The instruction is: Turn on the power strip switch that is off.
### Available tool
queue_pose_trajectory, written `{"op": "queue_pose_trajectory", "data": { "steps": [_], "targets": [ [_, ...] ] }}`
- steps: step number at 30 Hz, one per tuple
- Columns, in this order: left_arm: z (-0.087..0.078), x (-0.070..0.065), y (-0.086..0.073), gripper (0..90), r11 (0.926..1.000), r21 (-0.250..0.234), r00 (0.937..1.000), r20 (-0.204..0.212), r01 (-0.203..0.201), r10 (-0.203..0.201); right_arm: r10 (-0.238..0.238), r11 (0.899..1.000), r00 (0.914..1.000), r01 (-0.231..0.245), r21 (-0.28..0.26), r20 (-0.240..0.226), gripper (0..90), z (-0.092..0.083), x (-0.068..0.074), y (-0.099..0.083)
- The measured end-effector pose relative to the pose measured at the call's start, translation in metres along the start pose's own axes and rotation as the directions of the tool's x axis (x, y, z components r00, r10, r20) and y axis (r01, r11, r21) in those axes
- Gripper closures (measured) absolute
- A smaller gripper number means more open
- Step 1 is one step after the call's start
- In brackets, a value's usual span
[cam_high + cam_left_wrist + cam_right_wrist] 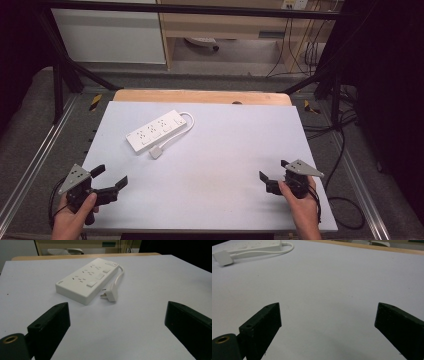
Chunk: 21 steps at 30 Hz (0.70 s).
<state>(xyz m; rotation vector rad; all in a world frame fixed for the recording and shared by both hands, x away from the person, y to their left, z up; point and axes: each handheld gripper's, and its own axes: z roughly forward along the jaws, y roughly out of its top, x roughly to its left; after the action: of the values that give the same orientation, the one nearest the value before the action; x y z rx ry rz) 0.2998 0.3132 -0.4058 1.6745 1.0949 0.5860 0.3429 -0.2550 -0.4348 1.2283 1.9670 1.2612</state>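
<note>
- My left gripper (111,177) hovers at the near left corner of the table (225,200); its jaws stand wide apart with nothing between them; they point toward the far left part of the surface.
- My right gripper (272,175) sits near the near right corner, just inside the right edge; its jaws are also spread wide and bare; my hand (300,200) wraps the body from behind.
- Between the two grippers the near half of the white surface lies bare.
- Farther off, toward the far left quarter, the white power strip (156,130) lies flat and slantwise; it is well apart from both grippers.
- Its cord (186,125) loops from the far end back along its side; the plug (156,152) rests just beside the strip's near end, prongs level.
</note>
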Motion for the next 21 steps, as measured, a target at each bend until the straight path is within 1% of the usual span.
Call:
{"op": "queue_pose_trajectory", "data": {
  "steps": [2, 5, 7, 10, 12, 13, 14, 15, 16, 17, 18, 19, 21],
  "targets": [
    [0.0001, -0.0004, 0.0001, 6.4, 1.0000, 0.000, 1.0000, 0.000, -0.002, 0.002, -0.017, 1.000, 0.9999, 0.017, 0.003, -0.001, 7.9, 0.0008, 0.0021, -0.0008],
    [-0.0006, -0.0024, 0.0011, 6.3, 0.9999, -0.005, 0.9998, 0.009, -0.016, 0.016, -0.037, 0.999, 0.9993, 0.037, -0.010, 0.007, 8.1, 0.0010, 0.0050, -0.0031],
    [-0.0005, -0.0029, 0.0012, 6.1, 0.9998, -0.002, 0.9997, 0.012, -0.022, 0.022, -0.028, 0.999, 0.9996, 0.028, -0.016, 0.005, 8.0, 0.0008, 0.0067, -0.0032],
    [0.0000, -0.0034, 0.0022, 6.1, 0.9998, -0.008, 0.9996, 0.017, -0.021, 0.021, -0.031, 0.999, 0.9995, 0.031, -0.016, 0.010, 6.9, 0.0021, 0.0079, -0.0029],
    [0.0005, -0.0030, 0.0027, 6.3, 0.9998, -0.008, 0.9998, 0.011, -0.016, 0.017, -0.034, 0.999, 0.9994, 0.034, -0.026, 0.006, 6.6, 0.0016, 0.0087, -0.0023],
    [0.0000, -0.0020, 0.0029, 6.5, 0.9999, -0.011, 0.9997, 0.024, 0.006, -0.006, -0.042, 0.999, 0.9991, 0.042, -0.034, 0.005, 6.5, 0.0014, 0.0088, -0.0020],
    [0.0000, -0.0020, 0.0029, 6.4, 0.9999, -0.011, 0.9997, 0.024, 0.006, -0.006, -0.042, 0.999, 0.9991, 0.042, -0.034, 0.005, 6.5, 0.0014, 0.0088, -0.0020],
    [-0.0004, -0.0015, 0.0029, 6.4, 0.9997, -0.016, 0.9995, 0.027, 0.016, -0.016, -0.044, 0.998, 0.9990, 0.044, -0.040, -0.002, 6.3, 0.0012, 0.0093, -0.0017],
    [-0.0008, -0.0009, 0.0032, 6.0, 0.9997, -0.020, 0.9996, 0.024, 0.015, -0.014, -0.056, 0.996, 0.9984, 0.056, -0.066, -0.002, 4.9, 0.0015, 0.0102, -0.0010],
    [-0.0014, -0.0002, 0.0041, 6.6, 0.9991, -0.035, 0.9994, 0.024, 0.024, -0.023, -0.059, 0.996, 0.9983, 0.058, -0.074, -0.003, 4.7, 0.0017, 0.0105, -0.0008],
    [-0.0014, -0.0002, 0.0041, 6.5, 0.9991, -0.035, 0.9994, 0.024, 0.024, -0.023, -0.065, 0.995, 0.9979, 0.064, -0.079, -0.001, 4.7, 0.0023, 0.0106, -0.0007],
    [-0.0022, 0.0005, 0.0046, 6.5, 0.9987, -0.044, 0.9994, 0.023, 0.027, -0.026, -0.061, 0.995, 0.9982, 0.060, -0.076, -0.001, 4.7, 0.0025, 0.0109, -0.0007],
    [-0.0023, 0.0008, 0.0048, 6.7, 0.9987, -0.045, 0.9995, 0.021, 0.024, -0.023, -0.054, 0.996, 0.9985, 0.053, -0.065, -0.008, 4.7, 0.0026, 0.0110, -0.0010]
  ]
}}
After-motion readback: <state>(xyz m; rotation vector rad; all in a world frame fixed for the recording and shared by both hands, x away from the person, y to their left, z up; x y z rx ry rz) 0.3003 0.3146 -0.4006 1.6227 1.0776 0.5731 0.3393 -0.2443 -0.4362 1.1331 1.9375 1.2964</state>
